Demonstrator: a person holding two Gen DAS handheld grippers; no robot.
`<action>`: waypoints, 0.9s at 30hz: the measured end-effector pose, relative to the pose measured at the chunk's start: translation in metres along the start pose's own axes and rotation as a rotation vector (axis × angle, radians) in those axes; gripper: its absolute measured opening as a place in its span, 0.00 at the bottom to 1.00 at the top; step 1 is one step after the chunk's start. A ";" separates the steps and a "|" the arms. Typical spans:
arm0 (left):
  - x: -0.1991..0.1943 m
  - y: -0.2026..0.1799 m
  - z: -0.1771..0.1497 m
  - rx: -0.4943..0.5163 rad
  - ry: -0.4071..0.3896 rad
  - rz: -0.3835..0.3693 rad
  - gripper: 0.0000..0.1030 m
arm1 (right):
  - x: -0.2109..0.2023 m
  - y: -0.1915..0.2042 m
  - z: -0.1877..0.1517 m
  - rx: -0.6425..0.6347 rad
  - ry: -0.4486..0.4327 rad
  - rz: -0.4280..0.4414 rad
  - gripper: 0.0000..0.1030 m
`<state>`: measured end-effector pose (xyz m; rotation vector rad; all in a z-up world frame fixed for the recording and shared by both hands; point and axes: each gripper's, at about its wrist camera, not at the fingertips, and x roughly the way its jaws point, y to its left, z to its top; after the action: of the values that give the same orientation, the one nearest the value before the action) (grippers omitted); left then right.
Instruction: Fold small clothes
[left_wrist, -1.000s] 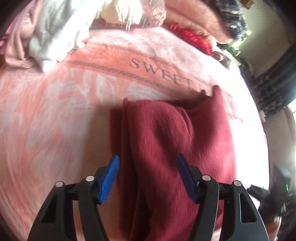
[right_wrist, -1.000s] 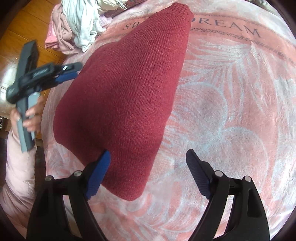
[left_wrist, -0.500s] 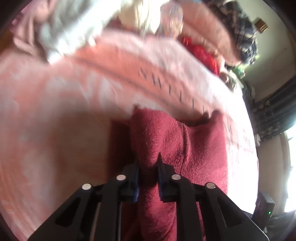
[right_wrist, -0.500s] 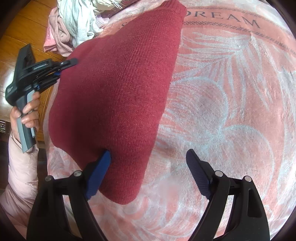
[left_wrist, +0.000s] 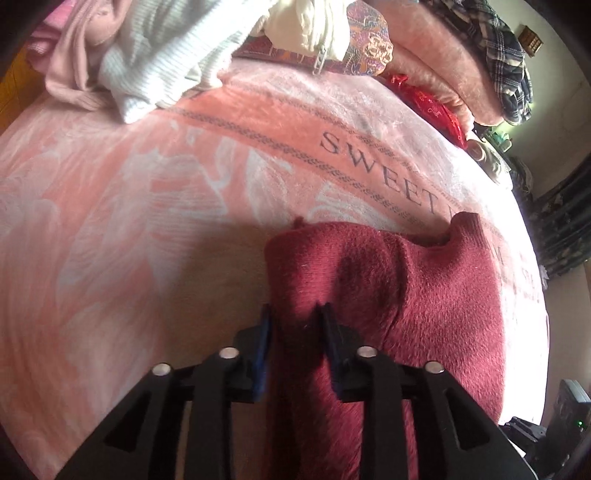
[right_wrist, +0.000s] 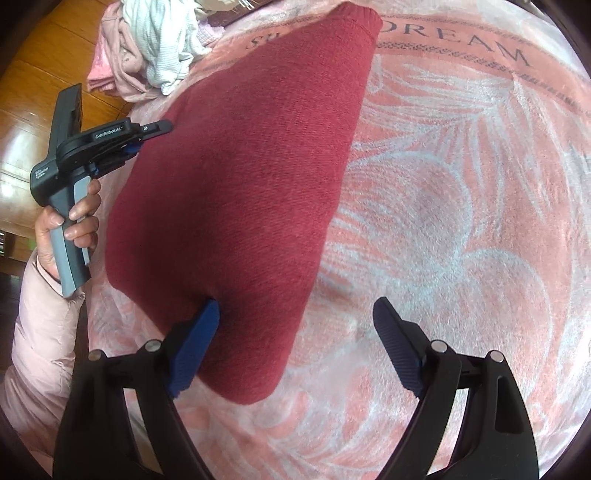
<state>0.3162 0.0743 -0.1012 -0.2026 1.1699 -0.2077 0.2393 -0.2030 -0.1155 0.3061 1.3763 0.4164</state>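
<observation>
From the right wrist cam, far left: my left hand (right_wrist: 70, 221) in a pale pink sleeve gripped the handle of the left gripper (right_wrist: 147, 134), its tip at the left edge of the dark red knit sweater (right_wrist: 251, 177). Behind it, wooden floor (right_wrist: 33, 122) and a heap of pink and white clothes (right_wrist: 147, 48) at the blanket's far corner.

Left wrist cam: left gripper (left_wrist: 295, 321) was nearly closed, pinching a raised fold along the sweater's left edge; red knit (left_wrist: 424, 306) was bunched between the blue pads (left_wrist: 264, 332). The rest of the sweater spread to the right of the gripper, a ribbed end (left_wrist: 467, 229) sticking up at the far side near the "SWEET" lettering (left_wrist: 373, 166).

Sweater lay folded lengthwise on the pink floral blanket (right_wrist: 461, 229), running from close to the right gripper up toward the "DREAM" lettering (right_wrist: 461, 40).

Right gripper (right_wrist: 295, 325) was spread wide, holding nothing. Its left blue pad (right_wrist: 195, 343) sat at the sweater's near end, partly tucked against the fabric edge; can't tell if it was under or just touching. Its right pad (right_wrist: 397, 350) was over bare blanket, well clear of the sweater.

Far right in the left cam: a plaid garment (left_wrist: 498, 51) on pink bedding (left_wrist: 436, 55), dark curtains (left_wrist: 565, 221) beyond.
</observation>
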 end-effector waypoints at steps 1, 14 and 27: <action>-0.006 0.001 -0.003 0.005 -0.008 0.015 0.40 | -0.002 0.003 -0.003 -0.004 -0.008 0.007 0.82; -0.059 -0.006 -0.122 0.127 0.045 0.132 0.71 | -0.026 0.030 -0.069 -0.074 -0.037 -0.080 0.82; -0.030 -0.022 -0.135 0.152 0.118 0.201 0.24 | 0.014 0.045 -0.055 -0.018 -0.036 -0.176 0.24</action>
<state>0.1785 0.0543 -0.1195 0.0620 1.2774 -0.1319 0.1822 -0.1579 -0.1171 0.1756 1.3511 0.2760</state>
